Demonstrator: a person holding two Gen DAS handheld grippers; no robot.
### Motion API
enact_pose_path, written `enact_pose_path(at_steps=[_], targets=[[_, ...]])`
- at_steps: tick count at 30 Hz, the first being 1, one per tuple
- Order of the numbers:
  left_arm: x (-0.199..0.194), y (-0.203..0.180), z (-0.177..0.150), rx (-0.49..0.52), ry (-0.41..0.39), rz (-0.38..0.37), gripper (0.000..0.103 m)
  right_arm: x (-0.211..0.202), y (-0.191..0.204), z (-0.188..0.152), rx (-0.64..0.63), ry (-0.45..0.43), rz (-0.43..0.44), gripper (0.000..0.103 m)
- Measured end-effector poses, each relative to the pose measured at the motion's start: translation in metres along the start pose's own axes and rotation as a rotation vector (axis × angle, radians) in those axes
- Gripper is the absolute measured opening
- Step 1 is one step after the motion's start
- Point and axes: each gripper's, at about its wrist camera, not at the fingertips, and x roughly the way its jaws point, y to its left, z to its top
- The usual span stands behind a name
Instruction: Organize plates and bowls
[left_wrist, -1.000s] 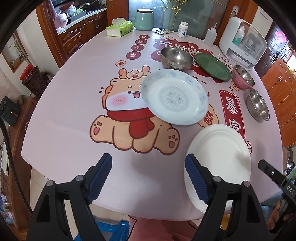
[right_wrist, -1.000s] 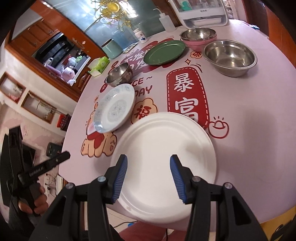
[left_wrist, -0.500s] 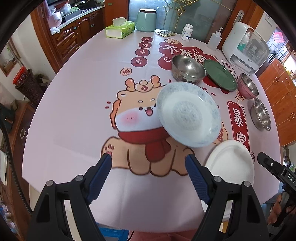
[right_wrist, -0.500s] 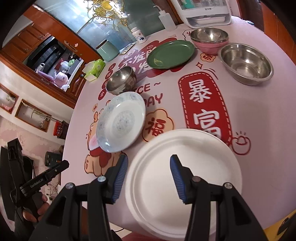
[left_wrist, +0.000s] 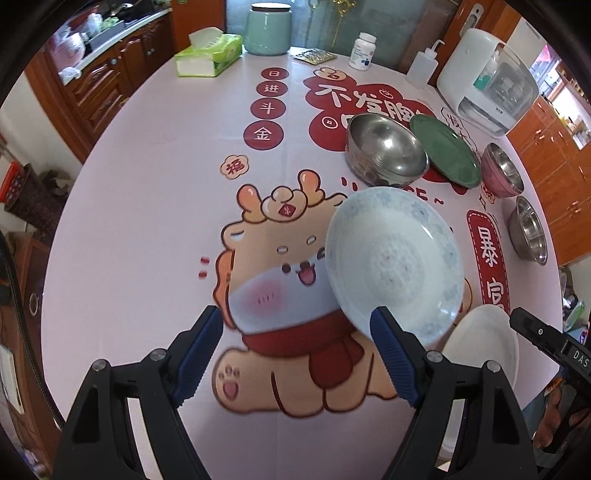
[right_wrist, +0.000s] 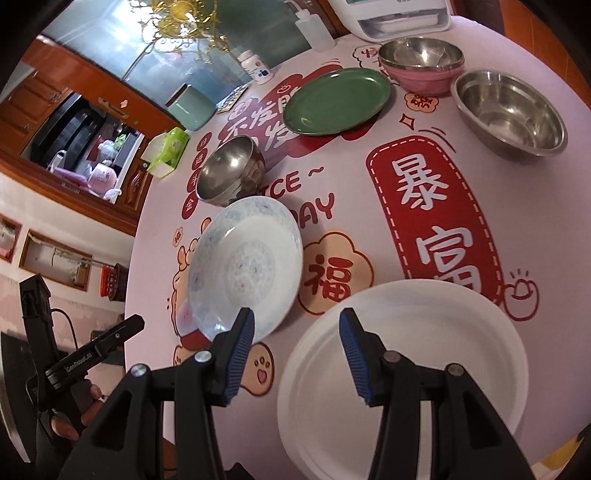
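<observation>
A blue-patterned white plate (left_wrist: 395, 258) (right_wrist: 245, 266) lies mid-table. A plain white plate (right_wrist: 402, 373) (left_wrist: 480, 350) lies at the near edge. A steel bowl (left_wrist: 386, 147) (right_wrist: 231, 170), a green plate (left_wrist: 445, 149) (right_wrist: 336, 101), a steel bowl nested in a pink bowl (right_wrist: 423, 68) (left_wrist: 502, 170) and another steel bowl (right_wrist: 511, 114) (left_wrist: 528, 230) sit farther back. My left gripper (left_wrist: 295, 354) is open and empty, its right finger at the patterned plate's near rim. My right gripper (right_wrist: 297, 354) is open and empty over the white plate's near-left rim.
A tissue box (left_wrist: 208, 55), a teal canister (left_wrist: 267, 27), a pill bottle (left_wrist: 364, 50), a squeeze bottle (left_wrist: 421, 68) and a white appliance (left_wrist: 487, 81) stand along the far side. The table's near edge (left_wrist: 258, 443) is close below both grippers.
Both grippers have moved forward over the table toward the patterned plate. The dishes have not moved, and both jaws stay open.
</observation>
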Motion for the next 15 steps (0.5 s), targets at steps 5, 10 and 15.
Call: enact_pose_path(at_steps=[5,10,15], targets=[[0.024,0.004,0.021,0.021,0.025,-0.026,0.081,0.023,0.002,0.006,0.037,0.015,-0.014,0.048],[0.049,0.002,0.033,0.03,0.06,-0.057,0.081,0.042,0.001,0.009,0.064,0.028,0.001,0.047],[0.07,0.001,0.037,0.024,0.096,-0.073,0.081,0.058,-0.003,0.008,0.078,0.029,0.027,0.045]])
